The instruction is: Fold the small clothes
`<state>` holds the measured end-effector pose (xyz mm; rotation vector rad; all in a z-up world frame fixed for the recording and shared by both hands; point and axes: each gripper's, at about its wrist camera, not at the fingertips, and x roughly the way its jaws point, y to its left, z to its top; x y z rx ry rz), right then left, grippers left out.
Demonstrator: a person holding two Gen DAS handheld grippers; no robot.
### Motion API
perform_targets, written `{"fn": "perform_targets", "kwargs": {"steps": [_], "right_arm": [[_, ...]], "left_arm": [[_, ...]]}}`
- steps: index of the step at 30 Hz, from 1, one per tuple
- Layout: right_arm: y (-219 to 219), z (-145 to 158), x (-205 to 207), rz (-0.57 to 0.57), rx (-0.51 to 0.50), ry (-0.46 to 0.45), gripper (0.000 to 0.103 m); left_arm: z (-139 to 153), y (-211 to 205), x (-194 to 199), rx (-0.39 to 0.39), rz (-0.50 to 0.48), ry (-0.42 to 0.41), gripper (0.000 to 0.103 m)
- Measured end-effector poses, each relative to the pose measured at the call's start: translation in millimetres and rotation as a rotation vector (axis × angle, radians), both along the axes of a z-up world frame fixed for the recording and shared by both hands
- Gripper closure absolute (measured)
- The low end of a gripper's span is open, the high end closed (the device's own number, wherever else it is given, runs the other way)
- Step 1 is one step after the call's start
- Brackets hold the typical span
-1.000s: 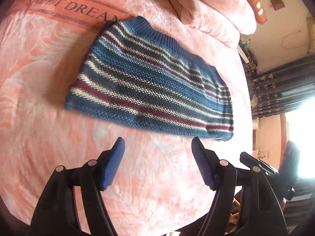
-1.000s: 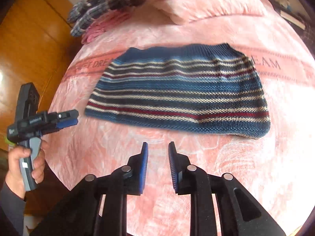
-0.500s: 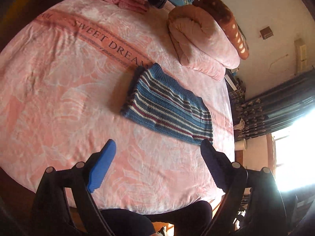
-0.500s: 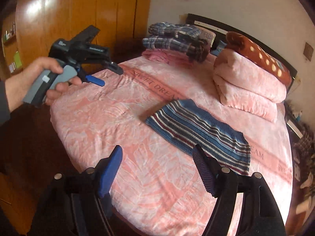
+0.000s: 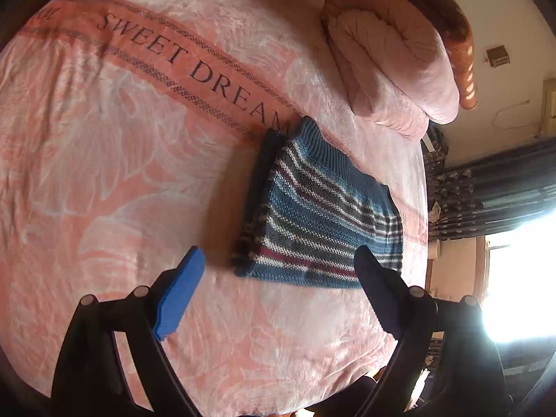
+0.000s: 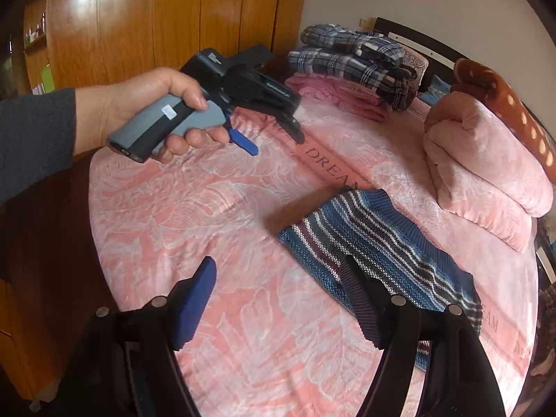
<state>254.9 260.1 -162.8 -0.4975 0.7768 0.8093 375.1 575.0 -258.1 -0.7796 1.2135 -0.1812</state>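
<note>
A: The knit (image 5: 323, 222)?
B: Blue, striped white, grey and maroon, lying on the pink floral blanket (image 5: 104, 160), whose salmon band carries dark letters.
A: Beyond the knit?
B: A pink quilt (image 6: 486, 173) under a brown, pale-dotted pillow (image 6: 504, 104), and blue plaid clothes (image 6: 351, 55) over pink ones.
A: Pads (image 5: 179, 295)?
B: Blue.

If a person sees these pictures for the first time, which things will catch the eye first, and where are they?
The striped knitted garment lies folded in the middle of the pink bedspread, just below the words SWEET DREAM. In the right wrist view, a hand holds the left gripper above the bed's left side. Behind, a pile of plaid clothes rests near the headboard, beside a rolled pink quilt.
</note>
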Motion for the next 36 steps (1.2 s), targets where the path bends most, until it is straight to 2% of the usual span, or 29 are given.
{"fn": "perform_targets", "kwargs": {"steps": [5, 10, 13, 16, 23, 29, 35, 36], "right_arm": [[23, -45, 39, 0.009, -0.009, 0.05, 0.029], [40, -79, 69, 0.005, -0.021, 0.079, 0.029], [48, -98, 78, -0.004, -0.047, 0.057, 0.029], [55, -124, 77, -0.006, -0.117, 0.022, 0.029], [74, -193, 50, 0.009, -0.336, -0.204, 0.031], [93, -224, 66, 0.008, -0.389, -0.277, 0.033], [115, -233, 84, -0.032, -0.386, -0.422, 0.031], [115, -233, 89, -0.054, -0.38, -0.43, 0.035]], "left_arm": [[-54, -7, 56, -0.06, -0.038, 0.029, 0.016], [-95, -17, 92, -0.116, -0.067, 0.042, 0.017], [-113, -22, 107, -0.102, -0.089, 0.054, 0.018], [-122, -24, 120, -0.112, -0.11, 0.052, 0.018], [-140, -34, 141, -0.137, -0.179, 0.058, 0.018], [-159, -43, 158, -0.165, -0.196, 0.065, 0.017], [-162, -40, 180, -0.215, -0.182, 0.065, 0.017], [-162, -39, 182, -0.221, -0.185, 0.069, 0.017]]}}
